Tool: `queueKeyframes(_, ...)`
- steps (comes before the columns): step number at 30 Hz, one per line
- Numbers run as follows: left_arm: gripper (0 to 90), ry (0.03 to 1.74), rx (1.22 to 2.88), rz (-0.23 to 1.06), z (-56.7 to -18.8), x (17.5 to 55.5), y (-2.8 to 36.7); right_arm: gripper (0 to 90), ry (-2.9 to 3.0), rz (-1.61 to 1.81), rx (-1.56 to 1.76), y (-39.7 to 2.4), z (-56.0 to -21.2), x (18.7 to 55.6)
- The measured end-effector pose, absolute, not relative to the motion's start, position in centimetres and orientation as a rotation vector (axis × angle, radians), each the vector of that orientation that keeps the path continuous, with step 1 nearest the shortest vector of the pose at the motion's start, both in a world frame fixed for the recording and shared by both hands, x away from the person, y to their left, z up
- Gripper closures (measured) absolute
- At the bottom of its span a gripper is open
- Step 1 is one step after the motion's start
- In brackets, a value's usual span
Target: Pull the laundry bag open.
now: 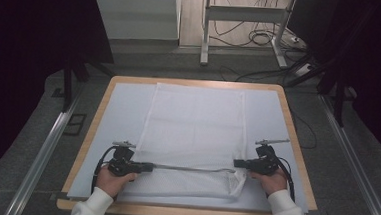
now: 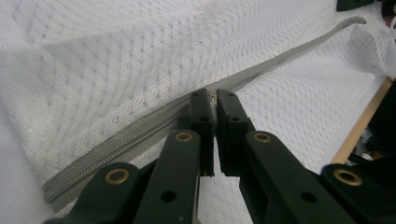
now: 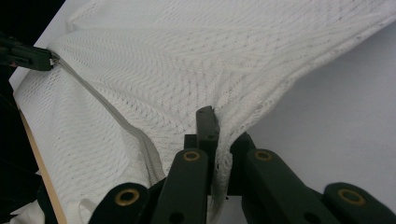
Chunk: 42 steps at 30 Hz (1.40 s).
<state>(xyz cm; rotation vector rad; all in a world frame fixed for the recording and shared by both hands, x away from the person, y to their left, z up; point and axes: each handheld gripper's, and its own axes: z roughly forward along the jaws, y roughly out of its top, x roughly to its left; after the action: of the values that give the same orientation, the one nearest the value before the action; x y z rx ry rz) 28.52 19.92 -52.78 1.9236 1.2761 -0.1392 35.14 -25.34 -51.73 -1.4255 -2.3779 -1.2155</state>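
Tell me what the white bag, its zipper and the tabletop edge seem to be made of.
Mesh bag: white open-weave netting, probably synthetic; small holes and diamond pattern show close up. Zipper: grey fabric tape with fine teeth, likely plastic, matte. Table: light wood-look rim, perhaps laminate, under a pale matte sheet.

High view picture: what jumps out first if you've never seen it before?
A big white mesh laundry bag lies spread over the pale blue table cover. Near its front edge runs a grey zipper; the left hand-held gripper pinches the zipper's end, and the right hand-held gripper clamps the bag's mesh at the right side.
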Motion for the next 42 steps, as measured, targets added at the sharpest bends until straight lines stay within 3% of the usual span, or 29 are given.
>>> queueKeyframes(42,86.8,1.354,1.839,-0.11,-52.9,27.3,24.2,87.7,-2.397,-1.2,-1.44,-25.4,-51.9,35.2)
